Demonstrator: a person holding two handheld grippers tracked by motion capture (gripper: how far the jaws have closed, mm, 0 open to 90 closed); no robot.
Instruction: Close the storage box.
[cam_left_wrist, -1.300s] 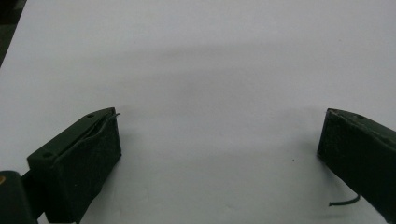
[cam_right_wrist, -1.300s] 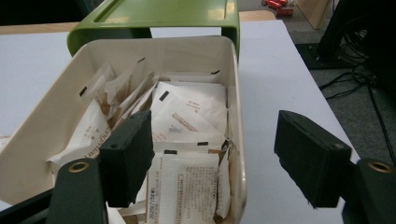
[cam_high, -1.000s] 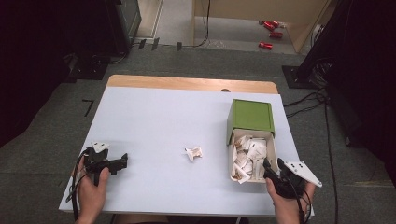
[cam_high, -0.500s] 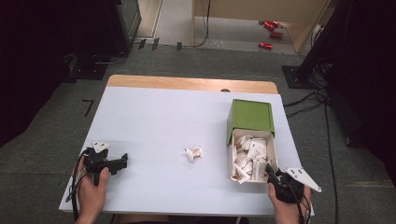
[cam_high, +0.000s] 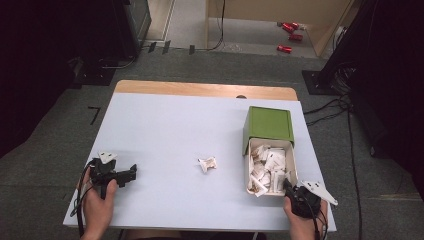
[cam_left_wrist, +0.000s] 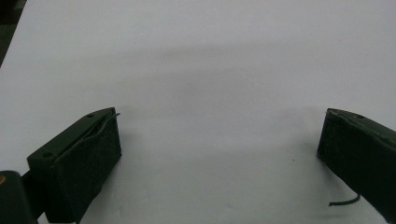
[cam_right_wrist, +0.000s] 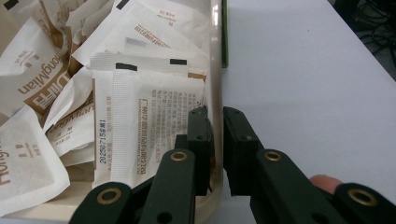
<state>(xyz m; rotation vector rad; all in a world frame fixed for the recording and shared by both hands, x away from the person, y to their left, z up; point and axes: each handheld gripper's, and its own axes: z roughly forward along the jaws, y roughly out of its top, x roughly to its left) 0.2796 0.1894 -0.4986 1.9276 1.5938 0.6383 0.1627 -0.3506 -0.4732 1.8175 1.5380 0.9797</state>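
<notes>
At the table's near right corner we see the right gripper (cam_right_wrist: 215, 140) low, its jaws having just been closing, now pinching the near wall of the sachet box (cam_right_wrist: 215, 70). Our left gripper (cam_left_wrist: 219, 154) rests spread and empty near the near left corner.

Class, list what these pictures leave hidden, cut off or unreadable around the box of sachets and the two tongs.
- Right tongs on the box wall: the pads' contact is hidden by the wall itself, right gripper view.
- Sachets: print too small, high view.
- Loose sachet: label unreadable, too small, high view.
- Left tongs: bodies cut off by the bottom edge.
</notes>
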